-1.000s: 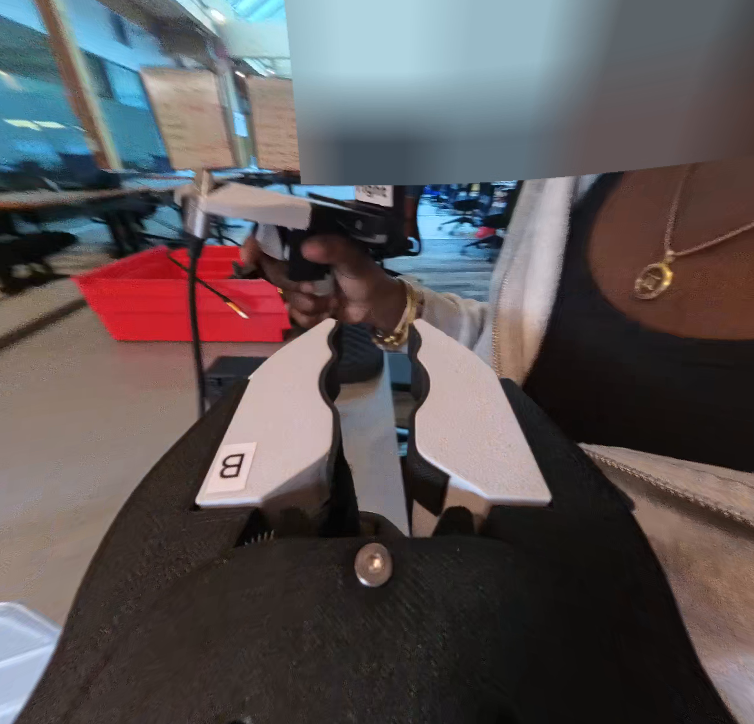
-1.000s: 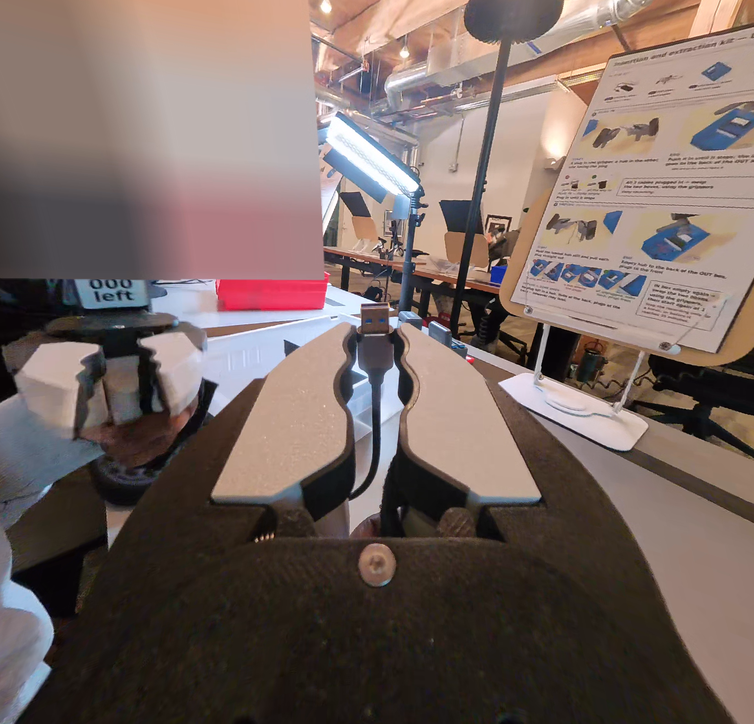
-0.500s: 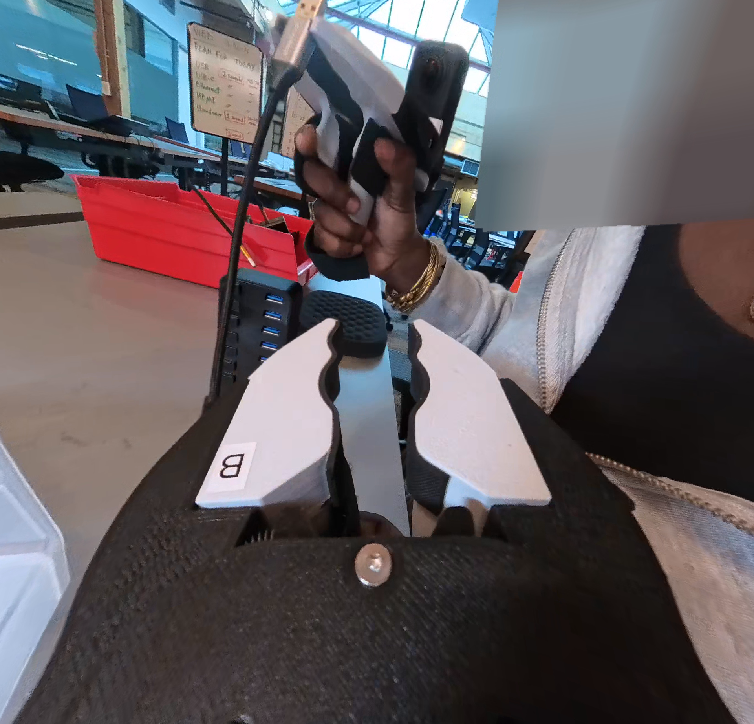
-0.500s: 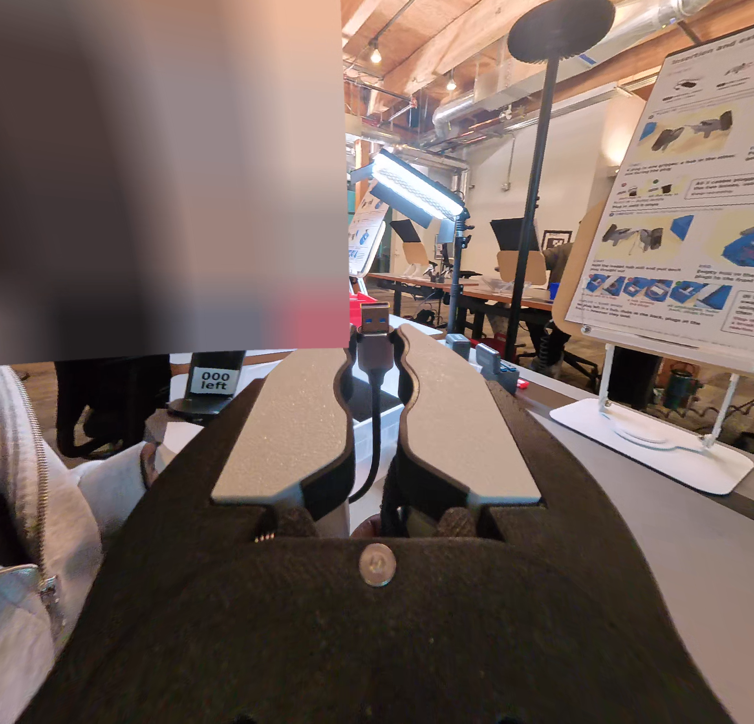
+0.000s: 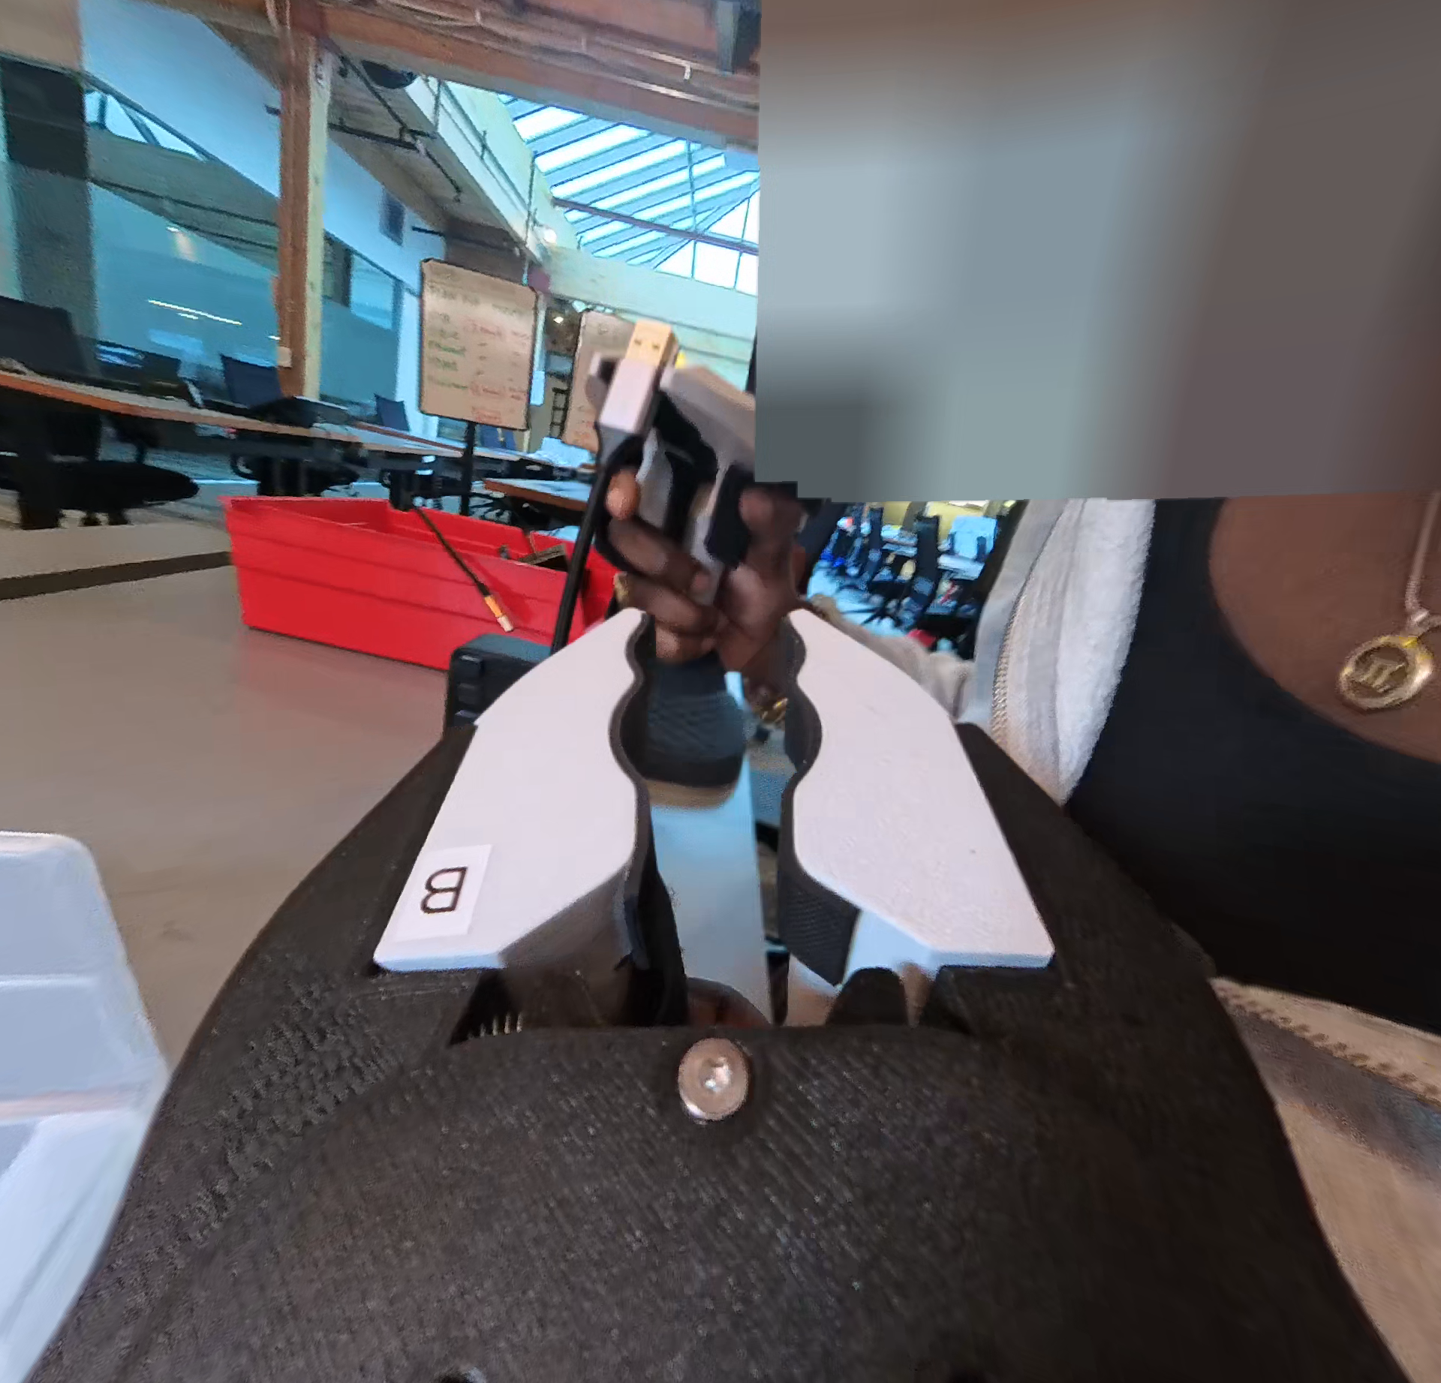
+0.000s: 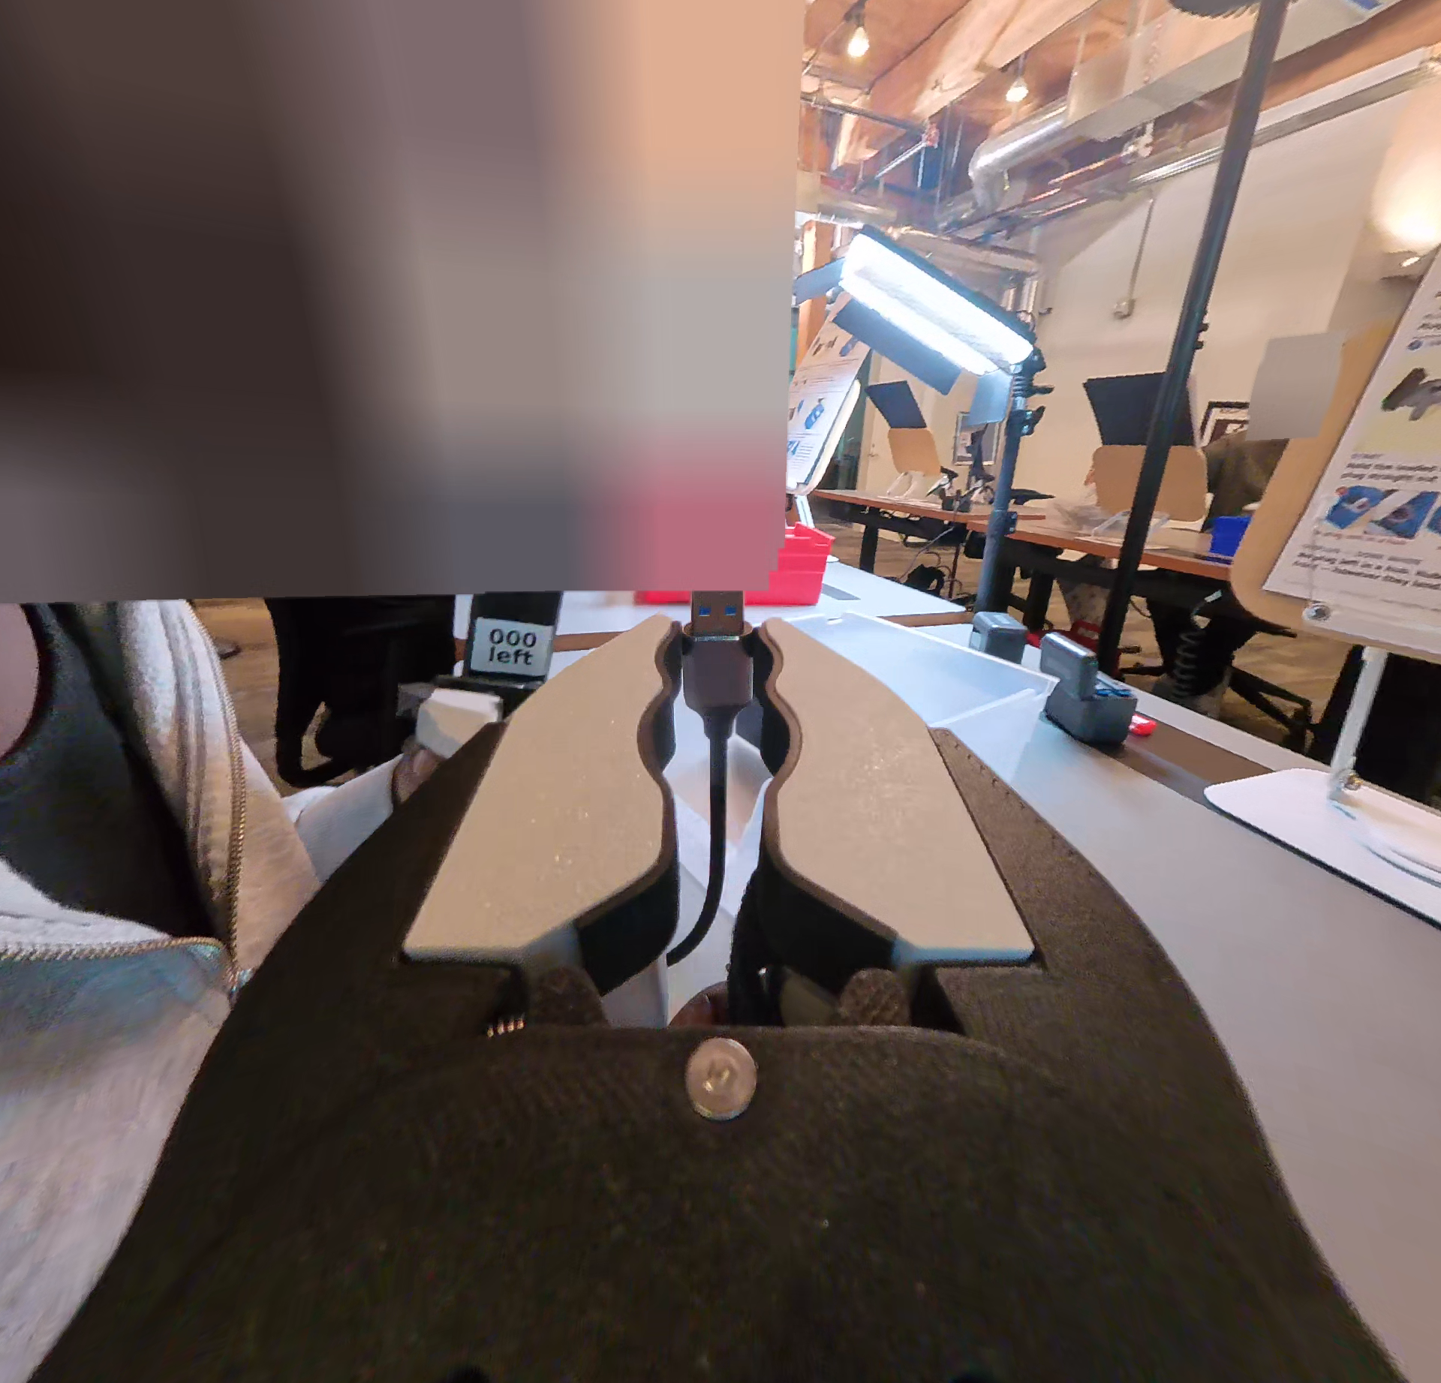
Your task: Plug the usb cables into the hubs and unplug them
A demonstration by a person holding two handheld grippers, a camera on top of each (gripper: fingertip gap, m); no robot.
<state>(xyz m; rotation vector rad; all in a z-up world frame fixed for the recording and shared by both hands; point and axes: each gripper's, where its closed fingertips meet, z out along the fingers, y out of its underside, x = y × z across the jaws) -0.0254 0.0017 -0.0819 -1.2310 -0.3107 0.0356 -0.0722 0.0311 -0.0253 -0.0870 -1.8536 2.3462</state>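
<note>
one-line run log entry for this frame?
right gripper: shut on USB plug, raised | left gripper: holds nothing | black hub: on table, no plug inserted | phase: pre-insert

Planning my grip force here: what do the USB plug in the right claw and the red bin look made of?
USB plug: bare metal tip with a blue insert, dark matte sleeve behind it, probably moulded plastic or rubber, pinched in the right claw. Its black cable looks rubbery and bends easily. Red bin: glossy, evenly coloured walls, likely hard plastic.
</note>
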